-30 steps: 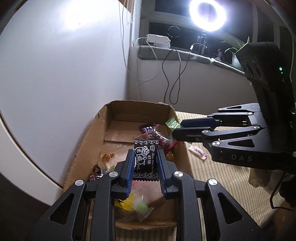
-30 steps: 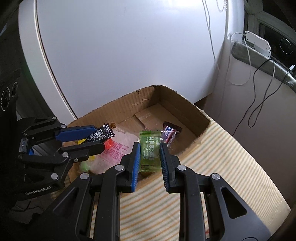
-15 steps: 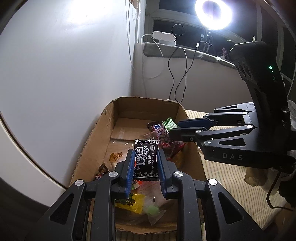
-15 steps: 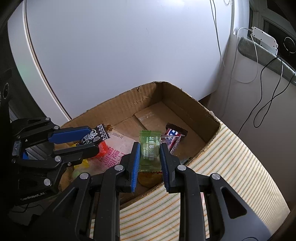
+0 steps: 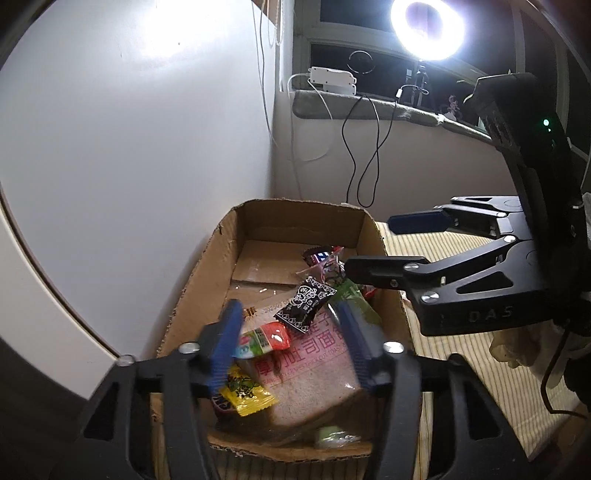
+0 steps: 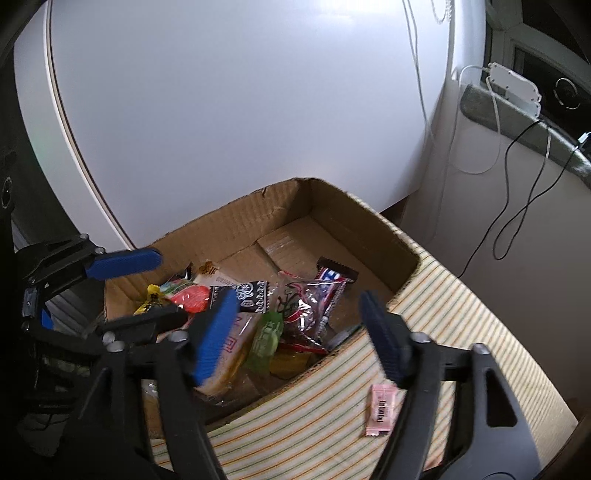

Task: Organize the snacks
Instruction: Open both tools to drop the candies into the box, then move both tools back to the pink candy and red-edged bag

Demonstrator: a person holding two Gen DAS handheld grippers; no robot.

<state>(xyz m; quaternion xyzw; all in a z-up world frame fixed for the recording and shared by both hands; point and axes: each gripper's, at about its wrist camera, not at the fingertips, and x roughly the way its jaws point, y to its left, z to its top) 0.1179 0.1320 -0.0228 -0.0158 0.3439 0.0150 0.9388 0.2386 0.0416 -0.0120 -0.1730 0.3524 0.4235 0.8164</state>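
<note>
An open cardboard box point(image 5: 207, 273) point(image 6: 354, 210) holds several snacks. My left gripper point(image 5: 291, 347) is open and empty above its near end; the black patterned packet point(image 5: 306, 304) point(image 6: 245, 290) lies loose on a pink bread pack point(image 5: 314, 354). My right gripper point(image 6: 299, 332) is open and empty over the box's near side; the green packet point(image 6: 267, 338) point(image 5: 354, 299) lies in the box below it. Each gripper shows in the other's view, the right one point(image 5: 384, 243) and the left one point(image 6: 144, 284), both open.
A small pink packet point(image 6: 380, 410) lies on the striped mat point(image 6: 332, 417) outside the box. A white curved panel point(image 6: 221, 110) stands behind the box. Cables point(image 5: 362, 147) hang from a sill with a white power strip point(image 5: 332, 79). A ring light point(image 5: 428, 27) glares.
Both grippers opened. The black patterned packet left my left gripper and the green packet left my right gripper; both now lie in the box. Both grippers drew back a little.
</note>
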